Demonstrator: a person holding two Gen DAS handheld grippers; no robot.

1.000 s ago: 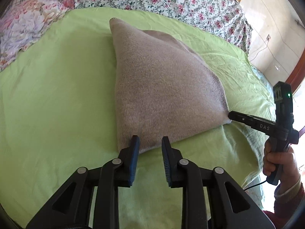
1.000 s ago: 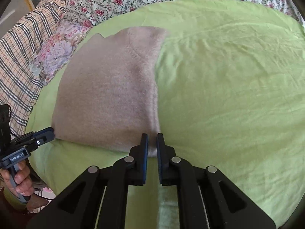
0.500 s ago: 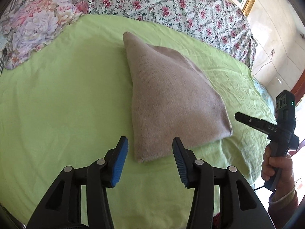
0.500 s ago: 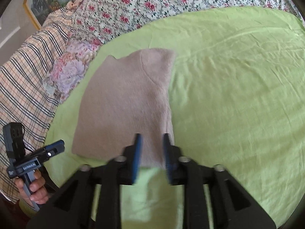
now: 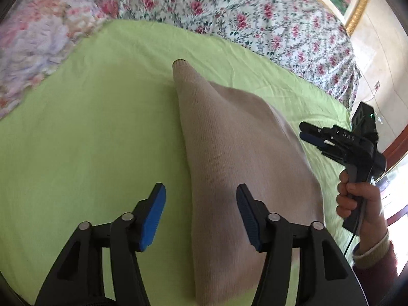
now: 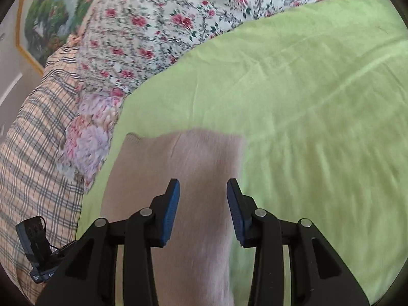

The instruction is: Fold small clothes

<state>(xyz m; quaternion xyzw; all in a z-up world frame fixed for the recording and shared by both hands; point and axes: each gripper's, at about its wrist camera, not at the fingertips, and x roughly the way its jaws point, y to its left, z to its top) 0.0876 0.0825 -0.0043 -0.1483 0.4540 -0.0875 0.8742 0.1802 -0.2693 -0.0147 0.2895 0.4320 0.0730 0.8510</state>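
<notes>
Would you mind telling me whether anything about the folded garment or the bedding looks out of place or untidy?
Nothing stands out. The beige knit garment lies folded and flat on the green sheet, edges fairly even, no loose sleeve visible. The sheet has only mild creases. Neither gripper grips it; the left gripper is opening.

Daylight is bright and even; glare washes out the window area at the left-wrist view's right edge. Motion blur smears the floral bedspread (image 6: 158, 25) and green sheet (image 6: 318, 140). Fisheye bending and dark vignetting mark both frames' corners. Shadows are soft.
</notes>
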